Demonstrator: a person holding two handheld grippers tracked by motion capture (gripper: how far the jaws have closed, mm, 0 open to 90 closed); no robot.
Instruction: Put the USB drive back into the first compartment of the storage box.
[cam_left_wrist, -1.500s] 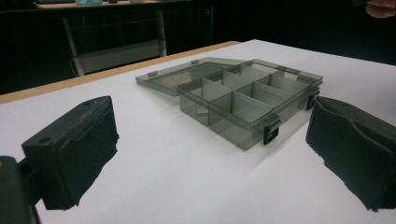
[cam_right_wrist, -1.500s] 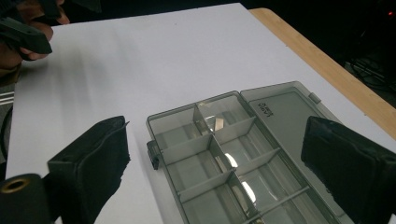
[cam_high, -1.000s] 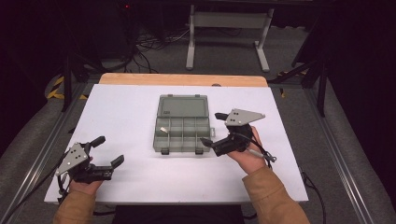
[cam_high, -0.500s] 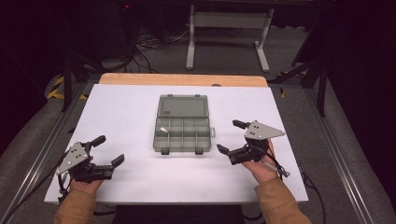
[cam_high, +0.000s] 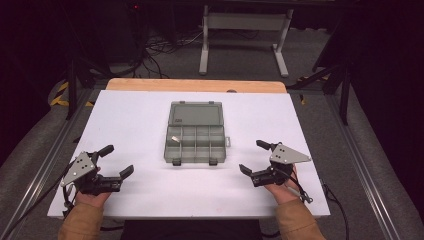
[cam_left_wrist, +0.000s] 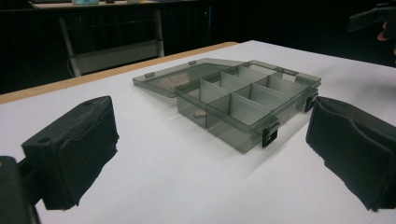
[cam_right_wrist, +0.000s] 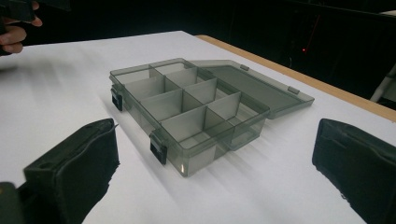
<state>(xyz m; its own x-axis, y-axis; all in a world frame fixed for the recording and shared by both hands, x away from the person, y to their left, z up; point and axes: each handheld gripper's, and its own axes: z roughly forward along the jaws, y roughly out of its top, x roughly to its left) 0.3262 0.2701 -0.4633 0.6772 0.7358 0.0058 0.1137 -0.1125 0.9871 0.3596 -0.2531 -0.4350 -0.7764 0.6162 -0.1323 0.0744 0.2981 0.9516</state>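
My left gripper (cam_high: 116, 161) sits low on the near-left of the table (cam_high: 135, 120), jaws spread wide, holding nothing. From its own view both pads are well apart with bare white surface between them, and the box (cam_left_wrist: 243, 100) is ahead, off to the right.

One box (cam_high: 195, 133), centre of the table, well apart from both grippers. Translucent grey, lid (cam_high: 195, 113) swung fully open and lying flat on the far side, hinge edge away from me. Tray plus lid makes the long axis run near-to-far; the tray alone is wider than deep. Two black latches (cam_high: 176, 162) on the near edge, facing me. Compartments: two rows of four, eight total. One small pale item (cam_high: 175, 139) in the far-left cell; can't tell what it is. In the left gripper view it lies on the cell floor (cam_left_wrist: 200, 113).

My right gripper (cam_high: 256, 157) is on the near-right, jaws also wide open, empty, not touching the box. Its view has the box (cam_right_wrist: 196, 109) ahead between the pads, latches toward the camera, lid to the far right.

Two grippers, one per hand, both resting near the front edge.
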